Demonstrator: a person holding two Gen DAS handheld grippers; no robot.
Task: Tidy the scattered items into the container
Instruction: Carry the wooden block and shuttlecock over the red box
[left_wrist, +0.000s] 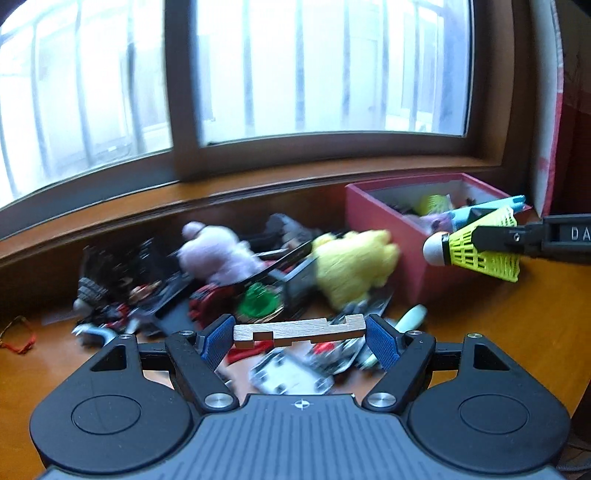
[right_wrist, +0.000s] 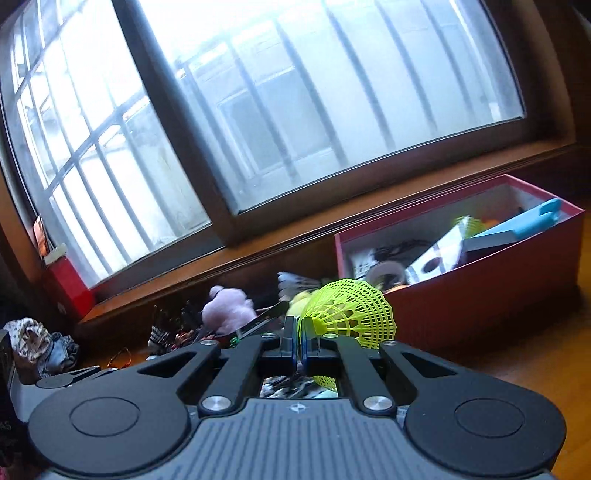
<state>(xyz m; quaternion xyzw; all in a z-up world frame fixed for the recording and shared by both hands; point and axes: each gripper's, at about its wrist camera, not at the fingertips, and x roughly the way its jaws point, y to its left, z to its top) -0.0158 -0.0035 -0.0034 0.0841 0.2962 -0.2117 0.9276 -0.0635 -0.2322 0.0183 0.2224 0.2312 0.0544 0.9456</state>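
**Both grippers loaded, box part-filled**

Nearest to me, the left gripper (left_wrist: 300, 334) has its blue-padded jaws clamped end to end on a pale notched wooden puzzle bar (left_wrist: 300, 331), held level above the clutter. Gripping it by its two ends keeps the long piece from swinging, I would guess. The right gripper (right_wrist: 298, 334) is pinched tight on the skirt of a neon-yellow plastic shuttlecock with a white cork tip (right_wrist: 351, 312); seen from the left camera it hangs cork-first, just near of the box's near-right corner (a light thing, so a pinch on the mesh is enough).

Below and beyond the wooden bar lies the scattered heap (left_wrist: 207, 291): a fluffy yellow plush toy (left_wrist: 354, 267) touching the box's left wall, a pale pink plush toy (left_wrist: 218, 251) to its left, a green round toy (left_wrist: 258, 301), and dark plastic pieces too blurred to name. So plenty remains outside.

Further right stands the red open-topped cardboard box (right_wrist: 480, 291), the container. It already holds a light-blue flat piece (right_wrist: 532, 221) leaning on its far-right rim, a second yellow shuttlecock (right_wrist: 471, 225) and other bits. I judge both held items are bound for it.

All this sits on an orange-brown wooden surface (left_wrist: 517, 321), running back to a dark wooden sill (left_wrist: 258, 188) under a barred, frosted window (left_wrist: 332, 66). Far left, crumpled cloth (right_wrist: 33, 343).
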